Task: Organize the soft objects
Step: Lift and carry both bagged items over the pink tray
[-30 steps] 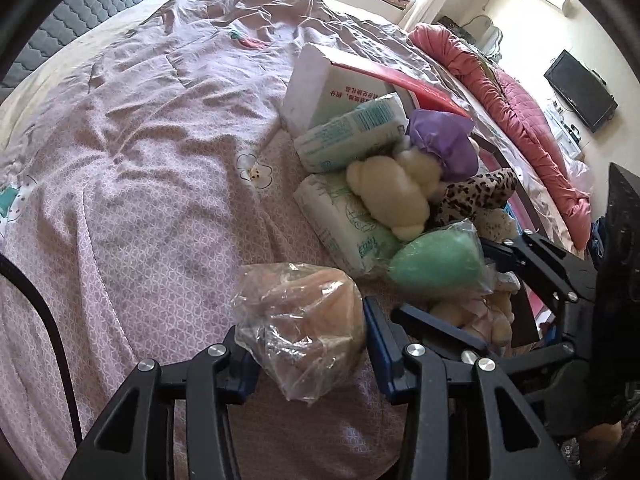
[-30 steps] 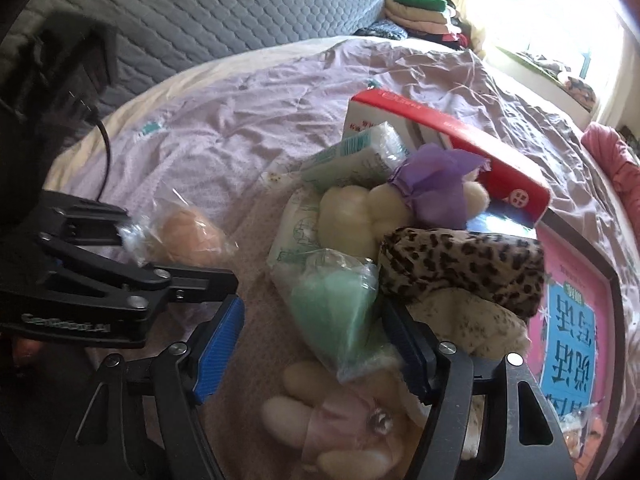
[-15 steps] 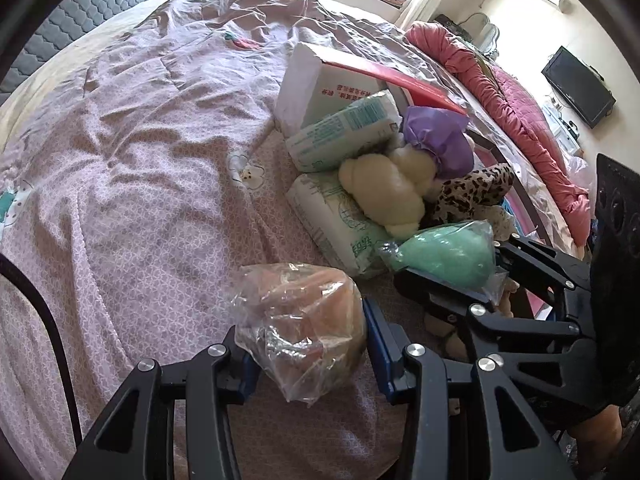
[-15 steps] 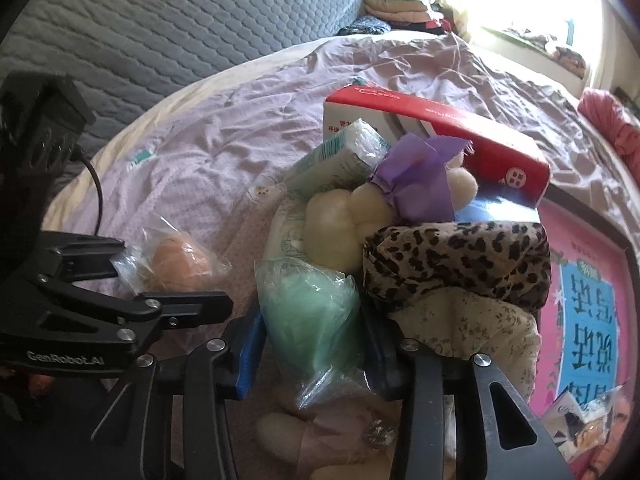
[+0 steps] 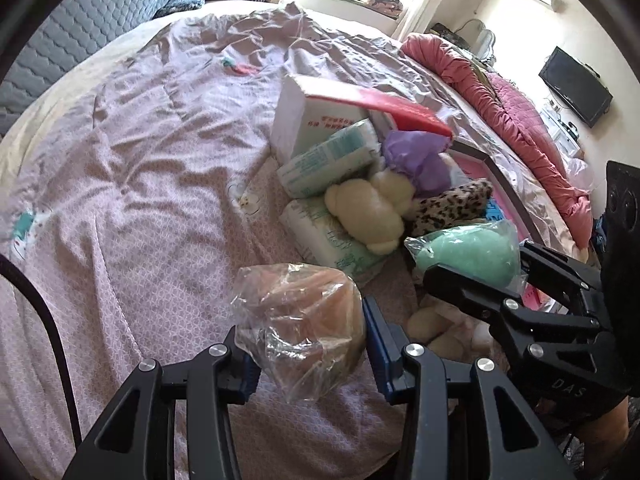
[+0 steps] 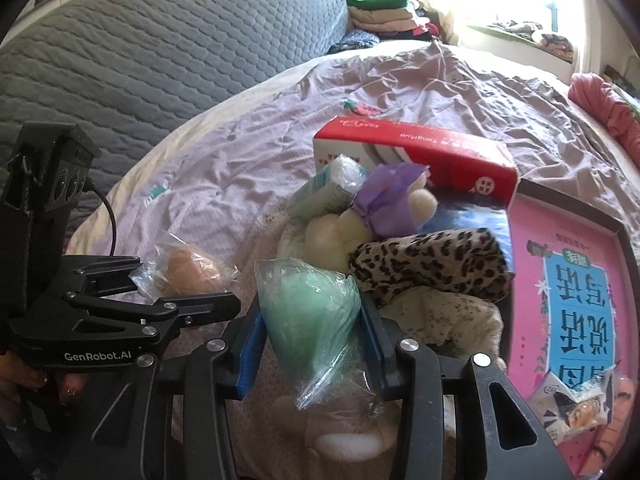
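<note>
My left gripper [image 5: 308, 344] is shut on a peach sponge in a clear bag [image 5: 298, 316], held just above the lilac bedsheet [image 5: 140, 184]. My right gripper [image 6: 310, 332] is shut on a mint-green sponge in a clear bag [image 6: 310, 308], lifted a little off the pile. That green sponge [image 5: 466, 254] and the right gripper [image 5: 476, 276] show at the right of the left wrist view. The left gripper [image 6: 184, 284] with its peach sponge [image 6: 188, 268] shows at the left of the right wrist view. The pile holds a cream plush toy [image 5: 368, 212], a purple cloth [image 5: 420, 160] and a leopard-print pouch [image 6: 428, 264].
Tissue packs [image 5: 328, 160] and a red-and-white box [image 6: 416, 160] lie behind the pile. A pink picture book [image 6: 576, 312] sits on the right, with a snack packet [image 6: 576, 400] on its near corner. A pink quilt [image 5: 520, 120] lines the far bed edge; a grey headboard [image 6: 160, 40] stands behind.
My right gripper closed on the green sponge bag and raised it off the pile, rolling a little. The left gripper has kept its hold on the peach sponge and stayed put.
</note>
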`<state>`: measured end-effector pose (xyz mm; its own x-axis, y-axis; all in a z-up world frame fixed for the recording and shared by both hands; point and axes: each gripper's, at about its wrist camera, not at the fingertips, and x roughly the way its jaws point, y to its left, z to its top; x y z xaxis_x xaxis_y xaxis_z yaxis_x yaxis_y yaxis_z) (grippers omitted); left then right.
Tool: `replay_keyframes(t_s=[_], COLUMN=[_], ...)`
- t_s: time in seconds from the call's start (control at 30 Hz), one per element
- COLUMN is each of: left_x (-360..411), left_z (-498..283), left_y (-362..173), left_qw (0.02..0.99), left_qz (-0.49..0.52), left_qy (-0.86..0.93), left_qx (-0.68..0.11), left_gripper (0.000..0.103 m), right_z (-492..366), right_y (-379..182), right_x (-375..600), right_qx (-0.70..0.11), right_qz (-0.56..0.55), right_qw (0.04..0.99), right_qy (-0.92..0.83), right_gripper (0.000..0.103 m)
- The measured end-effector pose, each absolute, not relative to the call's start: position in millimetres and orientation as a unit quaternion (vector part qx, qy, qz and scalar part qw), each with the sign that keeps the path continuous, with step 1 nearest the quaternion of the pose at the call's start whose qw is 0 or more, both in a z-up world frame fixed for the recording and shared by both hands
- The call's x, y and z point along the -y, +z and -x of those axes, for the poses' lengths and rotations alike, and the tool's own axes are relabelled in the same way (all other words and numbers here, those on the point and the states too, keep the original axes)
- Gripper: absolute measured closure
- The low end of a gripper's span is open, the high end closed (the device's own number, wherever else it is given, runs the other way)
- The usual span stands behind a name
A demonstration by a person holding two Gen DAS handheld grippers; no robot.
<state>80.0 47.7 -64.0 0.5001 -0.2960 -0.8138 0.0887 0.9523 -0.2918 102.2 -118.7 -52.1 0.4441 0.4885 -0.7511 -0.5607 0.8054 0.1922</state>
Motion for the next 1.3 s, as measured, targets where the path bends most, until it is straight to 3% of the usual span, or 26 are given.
replay_keyframes(t_s=[1.3], left_x=[57], left_z=[-55], left_y=[15], left_qw=[0.891], left_qz=[0.025], left_qy=[-0.146], left_qx=[-0.428], left_gripper=[0.058], right_z=[-78], right_y=[19], right_x=[224], right_qx=[-0.37], right_qz=[-0.044], right_qw=[0.89], right_qy=[0.261], right_gripper=[0.058])
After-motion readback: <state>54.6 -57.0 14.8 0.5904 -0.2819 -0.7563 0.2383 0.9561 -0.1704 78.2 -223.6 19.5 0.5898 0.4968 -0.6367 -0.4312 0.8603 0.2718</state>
